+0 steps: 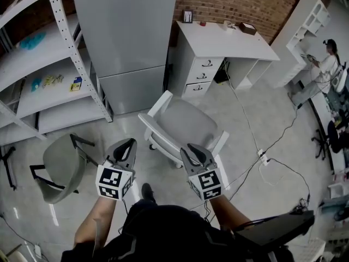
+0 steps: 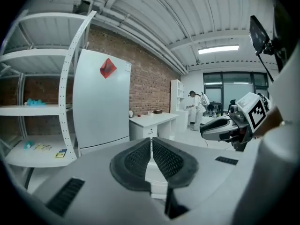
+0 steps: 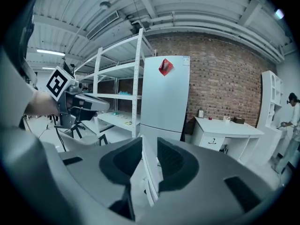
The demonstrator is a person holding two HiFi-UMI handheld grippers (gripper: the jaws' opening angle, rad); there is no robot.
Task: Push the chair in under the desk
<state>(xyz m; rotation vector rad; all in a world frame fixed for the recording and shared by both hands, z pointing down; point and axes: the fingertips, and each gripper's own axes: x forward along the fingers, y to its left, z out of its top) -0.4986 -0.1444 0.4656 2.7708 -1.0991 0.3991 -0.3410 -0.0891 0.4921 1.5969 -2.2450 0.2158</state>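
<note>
To push: the chair (image 1: 184, 123), a grey seat in a white frame with two white arms. Stands in the middle of the floor, well apart from the desk (image 1: 229, 41) and turned at an angle to it. Looks light and stiff, probably hard plastic (legs hidden under the seat, so cannot tell if with wheels or not). Should slide easily on the smooth floor, but may turn aside if pushed at one corner only. Best to take hold at the near white rim, one gripper toward each side, and to push evenly. Little fear of breaking, more of slipping off the smooth rim.

Right gripper (image 1: 192, 149): over that near rim, jaws apart, a white edge of the chair showing in the gap, not pressed by the pads. Left gripper (image 1: 127, 144): just beside the chair, on its left, jaws closed together on nothing.

Desk white, against the brick wall, drawers in its left part, free space under its right part. Left of it a tall fridge (image 1: 126, 37), then metal shelves (image 1: 52, 64). A second grey chair (image 1: 62, 165) near the left gripper. Cables (image 1: 263, 156) on the floor to the right, between chair and desk: could catch the legs, by my judgement.
</note>
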